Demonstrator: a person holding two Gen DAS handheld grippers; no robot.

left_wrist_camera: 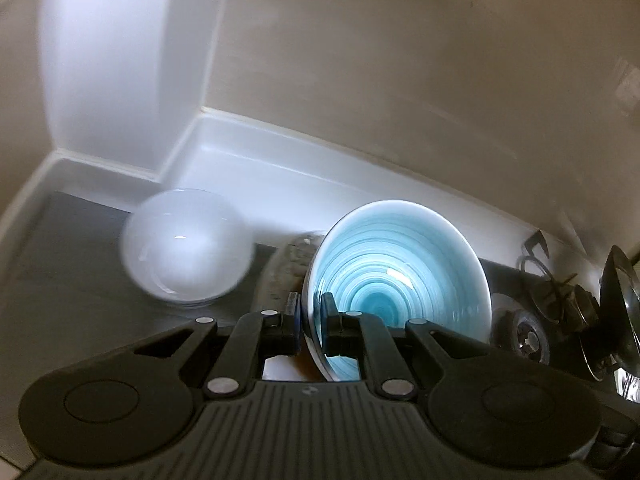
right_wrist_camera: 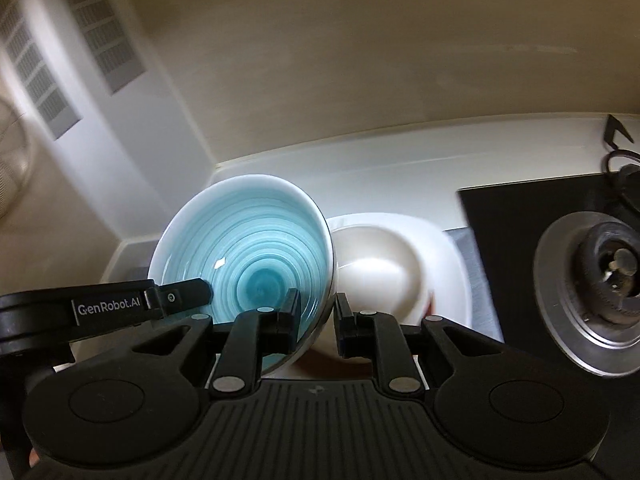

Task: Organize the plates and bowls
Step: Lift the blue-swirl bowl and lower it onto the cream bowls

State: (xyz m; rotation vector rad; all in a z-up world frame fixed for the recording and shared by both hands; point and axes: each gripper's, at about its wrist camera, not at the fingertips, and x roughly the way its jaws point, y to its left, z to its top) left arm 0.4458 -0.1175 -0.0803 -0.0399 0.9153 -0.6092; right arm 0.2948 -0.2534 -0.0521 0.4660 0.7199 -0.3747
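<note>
A blue bowl with ring pattern and white outside [left_wrist_camera: 396, 268] is held tilted above the counter. My left gripper [left_wrist_camera: 311, 312] is shut on its rim. In the right wrist view the same blue bowl [right_wrist_camera: 256, 260] is pinched at its other rim by my right gripper [right_wrist_camera: 318, 312], and a finger [right_wrist_camera: 180, 298] of the left gripper reaches in from the left. A white bowl [left_wrist_camera: 186, 246] stands on the grey mat to the left. Below the blue bowl a cream bowl [right_wrist_camera: 380, 264] sits on a white plate [right_wrist_camera: 444, 264].
A speckled dish [left_wrist_camera: 288, 268] lies behind the blue bowl. A black gas hob with a burner [right_wrist_camera: 600, 276] is on the right, also in the left wrist view [left_wrist_camera: 528, 336]. The white counter meets the wall [left_wrist_camera: 360, 80] close behind, with a corner to the left.
</note>
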